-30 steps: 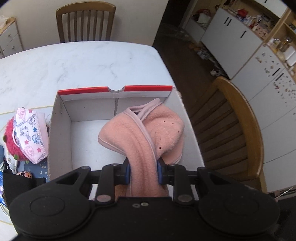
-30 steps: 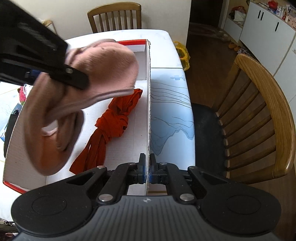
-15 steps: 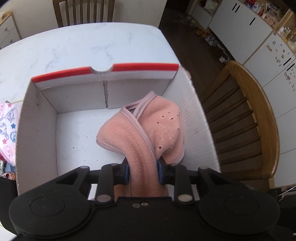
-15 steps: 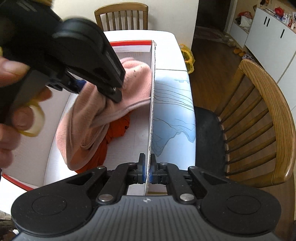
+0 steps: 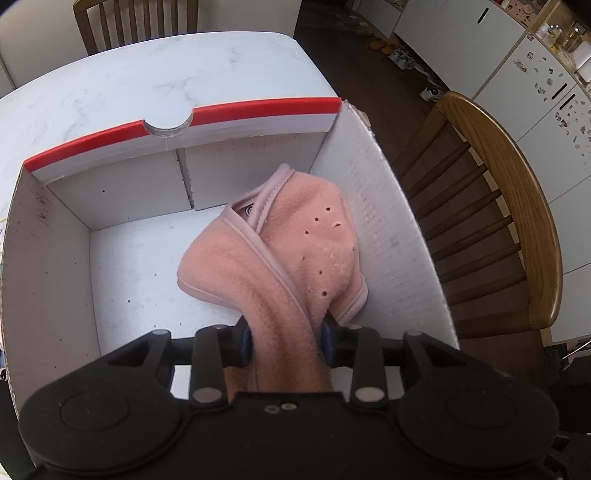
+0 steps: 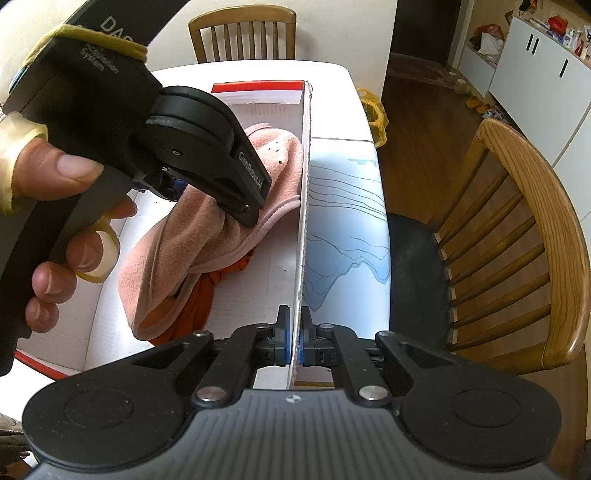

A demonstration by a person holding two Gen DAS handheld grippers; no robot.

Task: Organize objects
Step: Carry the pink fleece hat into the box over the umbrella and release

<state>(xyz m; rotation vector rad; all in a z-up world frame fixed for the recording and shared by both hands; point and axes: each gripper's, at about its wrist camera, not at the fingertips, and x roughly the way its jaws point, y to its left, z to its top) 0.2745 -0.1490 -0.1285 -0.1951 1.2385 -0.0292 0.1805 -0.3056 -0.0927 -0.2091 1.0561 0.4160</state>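
My left gripper (image 5: 284, 338) is shut on a pink fleece garment (image 5: 280, 251) and holds it low inside a white cardboard box with a red rim (image 5: 110, 192), near the box's right wall. In the right wrist view the left gripper (image 6: 236, 206) pinches the pink garment (image 6: 177, 258), which rests on a red-orange cloth (image 6: 199, 299) lying on the box floor. My right gripper (image 6: 293, 341) is shut on the box's right wall (image 6: 301, 236), at its near end.
The box stands on a white marble table (image 5: 147, 77). A wooden chair (image 6: 517, 236) stands close on the right, another chair (image 6: 242, 33) at the table's far end. White cabinets (image 5: 517, 74) line the right side of the room.
My left gripper has moved forward and down into the box with the pink garment, which now lies over the red-orange cloth. My right gripper has kept its hold on the box wall.
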